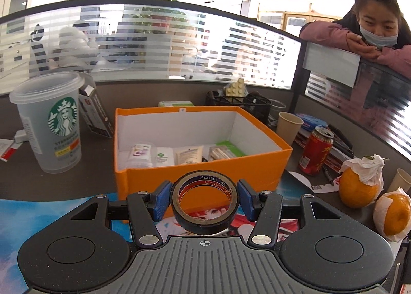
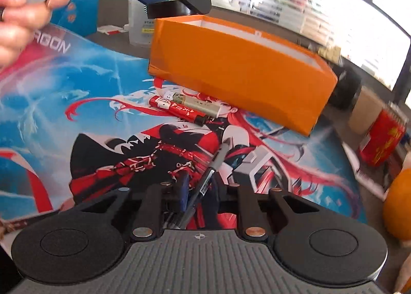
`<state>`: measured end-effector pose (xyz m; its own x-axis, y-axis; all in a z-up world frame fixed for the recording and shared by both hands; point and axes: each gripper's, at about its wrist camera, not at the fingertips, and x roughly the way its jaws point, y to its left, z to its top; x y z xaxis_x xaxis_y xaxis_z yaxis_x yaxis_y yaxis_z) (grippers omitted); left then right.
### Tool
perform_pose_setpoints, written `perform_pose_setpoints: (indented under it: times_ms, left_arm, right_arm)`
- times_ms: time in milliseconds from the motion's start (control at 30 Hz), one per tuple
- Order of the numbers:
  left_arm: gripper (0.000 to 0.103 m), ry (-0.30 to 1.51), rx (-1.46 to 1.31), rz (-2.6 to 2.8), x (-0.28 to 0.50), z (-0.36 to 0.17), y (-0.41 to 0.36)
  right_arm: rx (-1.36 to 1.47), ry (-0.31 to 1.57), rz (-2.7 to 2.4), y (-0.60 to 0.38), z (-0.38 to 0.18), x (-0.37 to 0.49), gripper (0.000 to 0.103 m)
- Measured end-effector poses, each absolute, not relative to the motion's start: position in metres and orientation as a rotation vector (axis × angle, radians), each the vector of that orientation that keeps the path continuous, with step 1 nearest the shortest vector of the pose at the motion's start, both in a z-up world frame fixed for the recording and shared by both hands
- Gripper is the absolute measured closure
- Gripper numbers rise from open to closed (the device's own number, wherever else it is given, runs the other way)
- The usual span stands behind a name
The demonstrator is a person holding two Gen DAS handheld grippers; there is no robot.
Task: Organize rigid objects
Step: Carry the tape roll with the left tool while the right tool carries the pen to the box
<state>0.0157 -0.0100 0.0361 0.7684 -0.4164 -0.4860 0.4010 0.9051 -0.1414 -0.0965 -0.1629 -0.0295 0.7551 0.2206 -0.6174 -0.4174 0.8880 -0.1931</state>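
My left gripper [image 1: 205,200] is clamping a roll of black tape [image 1: 205,204] between its blue pads [image 1: 161,199], the roll standing on edge with its hole facing the camera. The orange box [image 1: 200,165] is sitting directly behind the tape at 12 o'clock, open at the top. Inside it, a small bottle [image 1: 140,155], a tube [image 1: 188,154] and a few packets are lying along the near wall. A plastic cup [image 1: 51,122] is standing at 10 o'clock of the box. A red can [image 1: 316,153] is standing at 3 o'clock of the box, and two oranges [image 1: 358,186] are lying nearer, at 4 o'clock. A person [image 1: 380,34] is leaning on the partition at 2 o'clock.

My right gripper [image 2: 199,190] is holding a black pen [image 2: 205,186], jaws nearly together, the pen slanting up toward 1 o'clock over the printed mat [image 2: 77,104]. A red lighter [image 2: 177,111] and a pale tube [image 2: 197,106] are lying side by side on the mat at 12 o'clock, just in front of the box. In the right wrist view my left gripper, with the tape, is hanging above the box's left corner at 11 o'clock.
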Motion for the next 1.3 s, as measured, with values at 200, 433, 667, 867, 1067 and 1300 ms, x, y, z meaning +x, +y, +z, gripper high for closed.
perform_pose_setpoints:
  times_ms: [200,433,667,867,1067,1300]
  left_arm:
    - [0.049,0.539,-0.053,-0.434,0.021,0.038,0.01]
    - [0.049,0.528,-0.05,-0.431,0.029,0.049,0.017]
    - [0.049,0.489,-0.045,-0.396,0.057,0.076,0.022]
    - [0.049,0.517,-0.043,-0.389,0.082,0.081,0.016]
    - [0.049,0.574,-0.031,-0.381,0.126,0.074,-0.005]
    - [0.049,0.691,0.004,-0.344,0.176,0.037,-0.031]
  right_arm:
    - [-0.14,0.678,0.381,-0.19,-0.025,-0.081,0.094]
    - [0.084,0.682,0.437,-0.211,0.001,-0.063,0.094]
    - [0.052,0.542,0.42,-0.221,0.054,-0.038,0.094]
    - [-0.024,0.478,0.399,-0.226,0.083,-0.001,0.094]
    - [0.021,0.533,0.449,-0.231,0.093,0.068,0.094]
    - [0.079,0.668,0.47,-0.222,0.071,0.143,0.094]
